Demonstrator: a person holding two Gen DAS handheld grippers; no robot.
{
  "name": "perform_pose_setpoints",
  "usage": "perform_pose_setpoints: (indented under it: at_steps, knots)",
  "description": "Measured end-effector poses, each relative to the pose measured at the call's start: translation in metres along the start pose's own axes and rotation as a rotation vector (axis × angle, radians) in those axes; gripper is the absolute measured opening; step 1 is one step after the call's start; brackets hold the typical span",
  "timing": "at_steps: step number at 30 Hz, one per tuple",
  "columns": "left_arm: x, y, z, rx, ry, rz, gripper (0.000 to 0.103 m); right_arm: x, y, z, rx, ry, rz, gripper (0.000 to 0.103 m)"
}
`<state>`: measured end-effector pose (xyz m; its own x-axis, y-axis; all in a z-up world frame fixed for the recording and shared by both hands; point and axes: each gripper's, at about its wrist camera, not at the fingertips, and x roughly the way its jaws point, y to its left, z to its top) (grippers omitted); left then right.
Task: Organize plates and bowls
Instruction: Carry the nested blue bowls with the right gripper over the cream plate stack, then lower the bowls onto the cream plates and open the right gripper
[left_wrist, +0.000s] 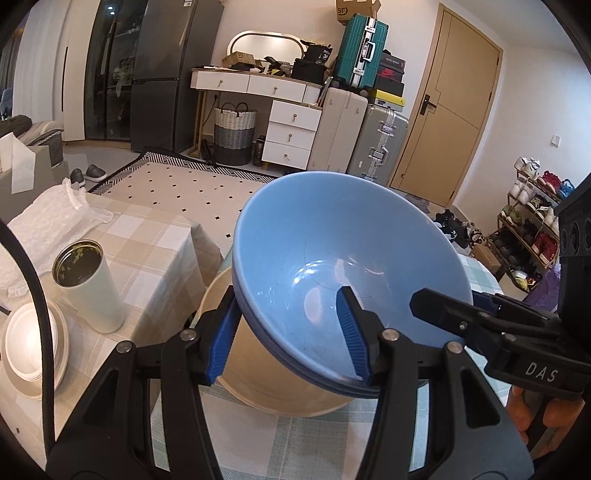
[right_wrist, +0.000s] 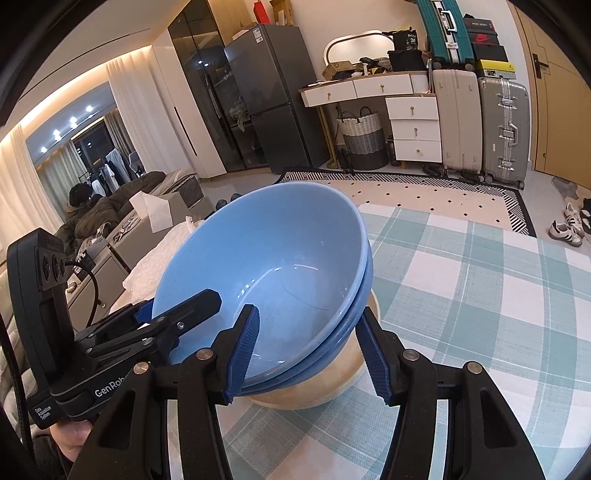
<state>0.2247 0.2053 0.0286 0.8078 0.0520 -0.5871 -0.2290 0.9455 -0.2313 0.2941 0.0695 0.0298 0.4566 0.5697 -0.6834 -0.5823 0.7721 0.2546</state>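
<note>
Two nested blue bowls sit tilted in a cream bowl on the checked tablecloth. My left gripper straddles the blue bowls' near-left rim, one pad inside and one outside, closed on the rim. My right gripper straddles the opposite rim of the blue bowls the same way, above the cream bowl. Each gripper shows in the other's view.
A white tumbler with green bits stands left of the bowls. A stack of white plates lies at the far left. Crumpled white wrap and a tissue box sit behind. The table edge drops to a rug.
</note>
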Motion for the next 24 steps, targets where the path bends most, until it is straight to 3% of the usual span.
perform_pose_setpoints:
  at_steps: [24]
  knots:
    - [0.072, 0.043, -0.002, -0.006, 0.043, 0.062, 0.05, 0.069, -0.009, 0.004, -0.011, 0.062, 0.014, 0.056]
